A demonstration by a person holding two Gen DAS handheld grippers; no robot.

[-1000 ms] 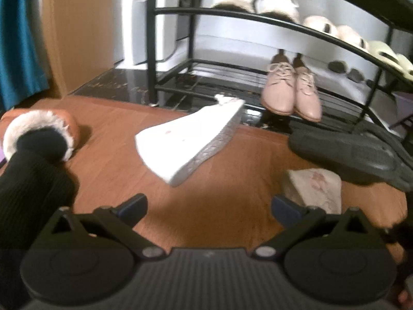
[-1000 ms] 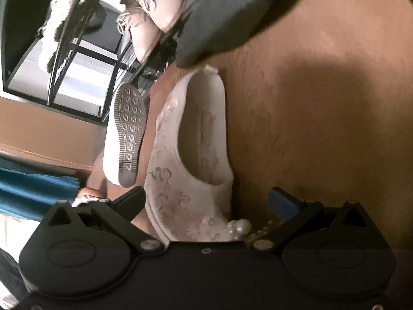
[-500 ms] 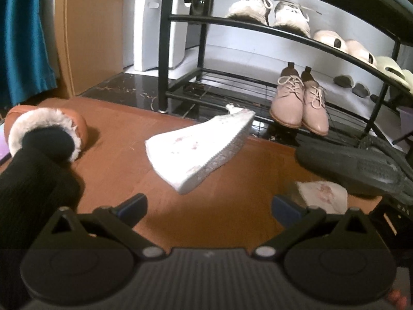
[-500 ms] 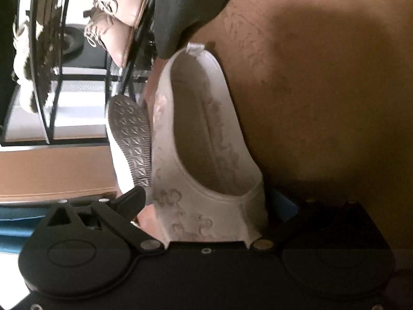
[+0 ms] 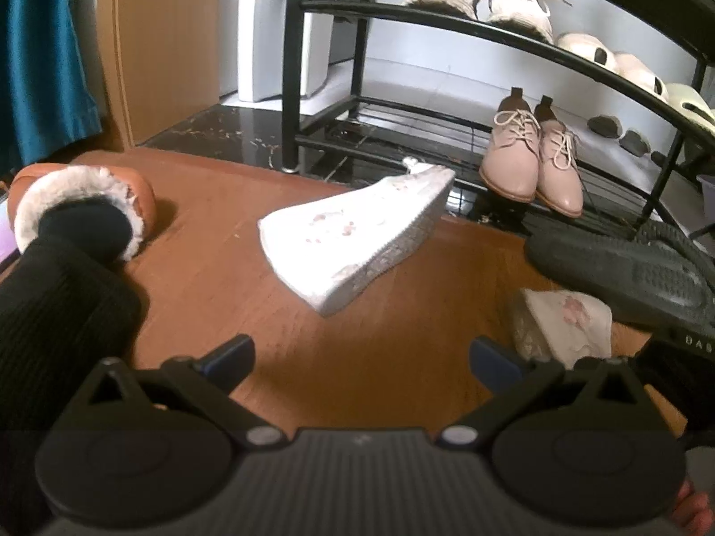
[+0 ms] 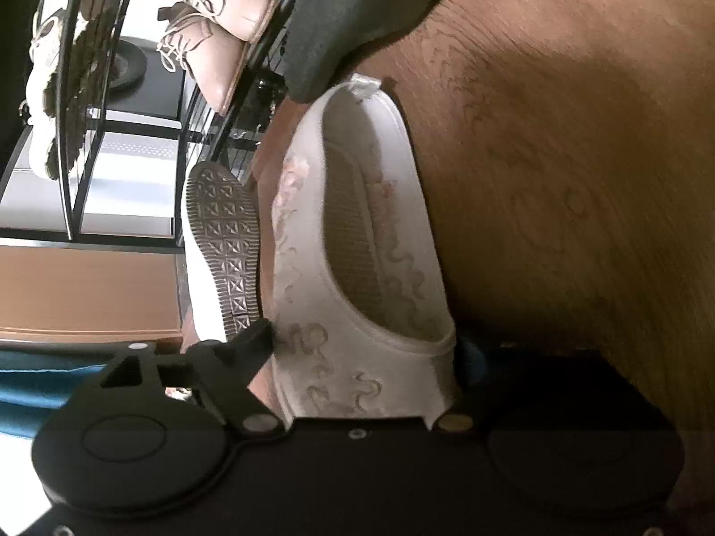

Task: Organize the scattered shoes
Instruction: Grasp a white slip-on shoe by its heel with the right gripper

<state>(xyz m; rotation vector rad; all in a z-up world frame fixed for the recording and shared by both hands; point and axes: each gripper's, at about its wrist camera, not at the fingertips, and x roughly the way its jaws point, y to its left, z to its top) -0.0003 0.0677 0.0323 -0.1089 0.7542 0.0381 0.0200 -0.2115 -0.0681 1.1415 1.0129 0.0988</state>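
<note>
Two white embroidered slip-ons are the matter here: one (image 6: 357, 268) lies upright on the wooden floor (image 6: 558, 178) with its toe end between the fingers of my right hand-held gripper (image 6: 364, 348), its heel tab pointing toward the shoe rack (image 5: 514, 40); its mate (image 5: 357, 241) lies tipped on its side just beside it, its patterned sole showing in the right wrist view. The right jaws have narrowed onto the toe: the left finger touches the embroidered side, and the right one is mostly hidden behind the shoe's rim, so I read this as a closing grip, though I cannot tell how firm it is. To do this step well, I judge the pinch should take the toe cloth and sole edge together, since soft canvas alone may fold and slip on lifting. A dark grey shoe (image 5: 625, 268) lies close over the heel end, so the shoe should be drawn clear of it before rising. My left hand-held gripper (image 5: 357, 357) hangs wide apart and empty above the floor, facing the tipped mate. On the rack's lower shelf a pink laced pair (image 5: 532, 165) stands, with bare shelf to its left; a fur-lined slipper (image 5: 80, 205) sits at far left.
</note>
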